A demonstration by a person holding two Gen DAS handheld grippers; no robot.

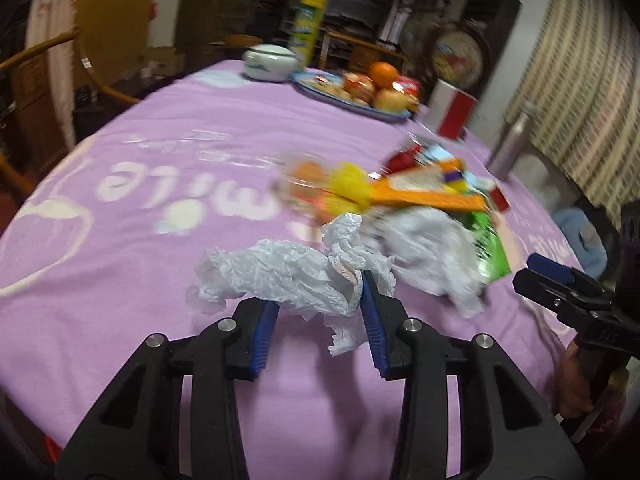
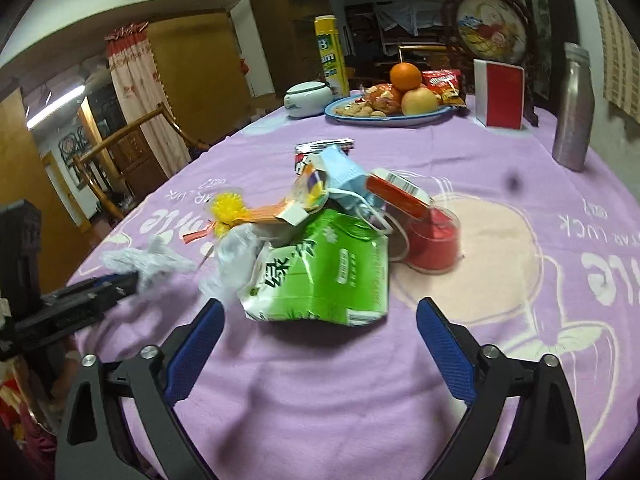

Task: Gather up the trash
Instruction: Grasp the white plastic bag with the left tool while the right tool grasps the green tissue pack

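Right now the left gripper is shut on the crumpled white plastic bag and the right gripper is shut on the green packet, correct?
Not quite. The left gripper is shut on the crumpled white plastic bag, but the right gripper is open: in the right wrist view its jaws stand wide apart short of the green packet, touching nothing.

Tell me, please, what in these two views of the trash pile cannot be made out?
- Left wrist view: motion blur smears the trash pile; labels unreadable.
- Left wrist view: crumpled white plastic hides the left gripper pads' contact.
- Right wrist view: green packet covers what lies beneath.
- Right wrist view: left gripper blurred, cut off by the frame edge.
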